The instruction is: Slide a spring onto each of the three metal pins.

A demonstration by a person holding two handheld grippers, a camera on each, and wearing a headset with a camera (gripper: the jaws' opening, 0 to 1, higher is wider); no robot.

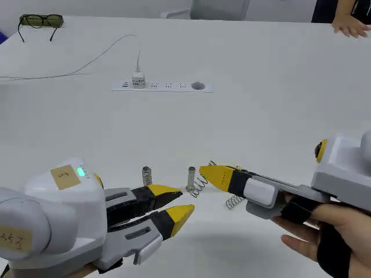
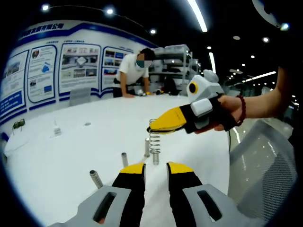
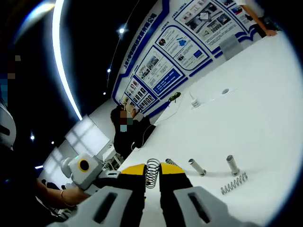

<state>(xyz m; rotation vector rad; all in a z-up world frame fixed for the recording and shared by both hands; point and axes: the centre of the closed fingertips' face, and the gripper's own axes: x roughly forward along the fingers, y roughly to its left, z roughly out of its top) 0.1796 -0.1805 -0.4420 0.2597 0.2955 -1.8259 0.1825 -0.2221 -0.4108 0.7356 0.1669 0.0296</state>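
My right gripper is shut on a spring, which hangs from its yellow tips close beside a bare metal pin. In the right gripper view the spring sits between the jaws, with two bare pins beyond. Further left, another pin carries a spring. A loose spring lies on the white table under the right gripper. My left gripper is open and holds nothing, low at the front left, pointing at the pins. From the left gripper view, the held spring hovers over the pins.
A white power strip with a plug and cable lies across the middle of the table. Dark glasses rest at the far left corner. A person's hand lies on the far right edge. Another person leans on the table's far side.
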